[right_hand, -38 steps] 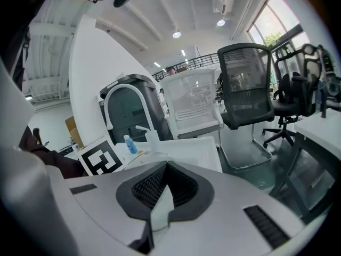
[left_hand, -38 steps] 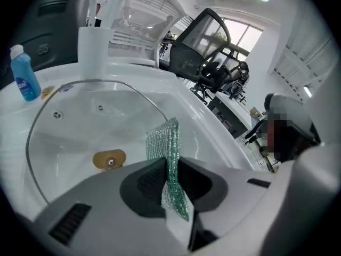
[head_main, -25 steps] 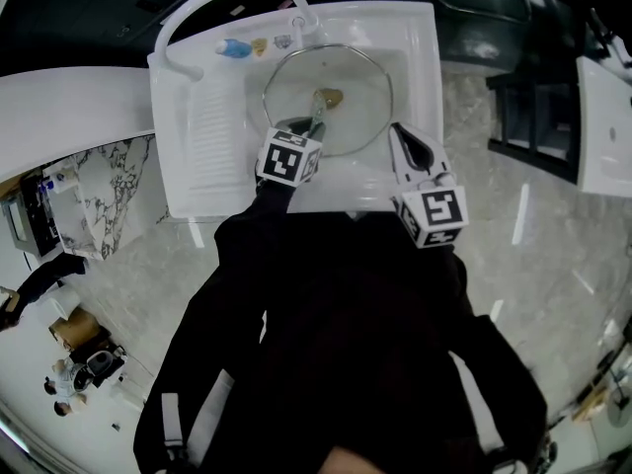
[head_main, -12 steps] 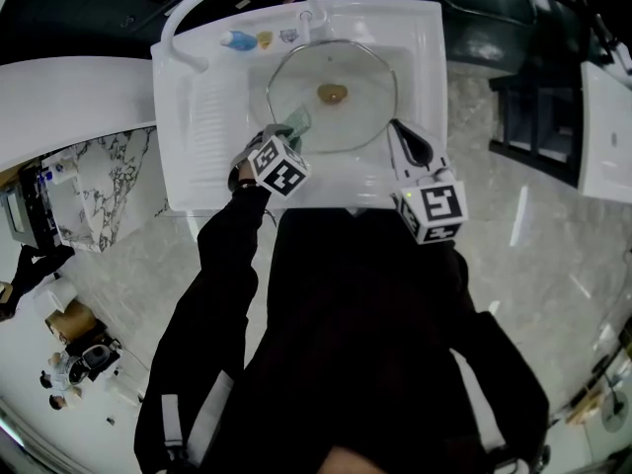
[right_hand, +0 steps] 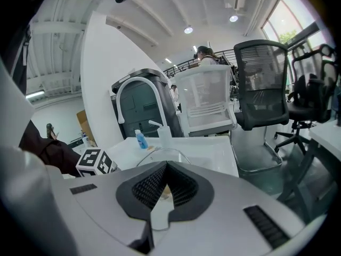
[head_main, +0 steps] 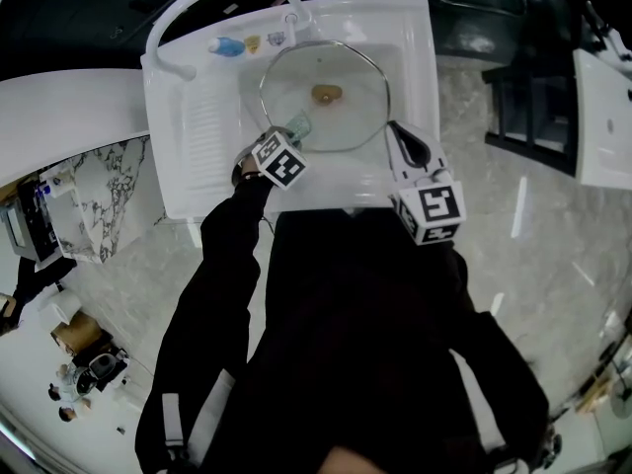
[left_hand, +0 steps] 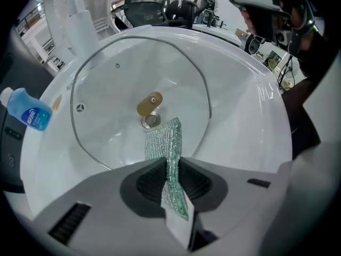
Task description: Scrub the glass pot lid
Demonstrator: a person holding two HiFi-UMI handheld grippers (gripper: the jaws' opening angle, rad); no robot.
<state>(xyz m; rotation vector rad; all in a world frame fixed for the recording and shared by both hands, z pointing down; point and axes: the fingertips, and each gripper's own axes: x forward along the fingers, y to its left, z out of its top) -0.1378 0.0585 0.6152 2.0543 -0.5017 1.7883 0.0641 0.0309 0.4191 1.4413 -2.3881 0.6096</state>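
The left gripper (left_hand: 169, 169) is clenched on a green mesh scrubbing pad (left_hand: 165, 143). The pad stands on edge between the jaws, and its free end reaches forward towards 12 o'clock. The right gripper (right_hand: 166, 167) has its jaws pressed together at the tips with nothing held between them.

In the head view, the left gripper (head_main: 293, 132) sits at the 7 o'clock edge of the round clear glass pot lid with a metal rim (head_main: 346, 77). The right gripper (head_main: 395, 131) waits just beside the rim at about 4 o'clock.

The lid lies flat in the basin of a white sink (head_main: 415, 28), its tan knob (head_main: 324, 94) facing up at the centre. From the left gripper's own camera, the lid (left_hand: 106, 116) lies straight ahead. The pad's end crosses the near rim and stops just short of the knob (left_hand: 149, 103). Whether the pad presses on the glass cannot be told.

The left gripper is the nearer one and carries the pad, so the scrubbing stroke likely runs forward from it across the glass.

A small blue bottle (left_hand: 32, 113) stands on the sink's back ledge at 10 o'clock.
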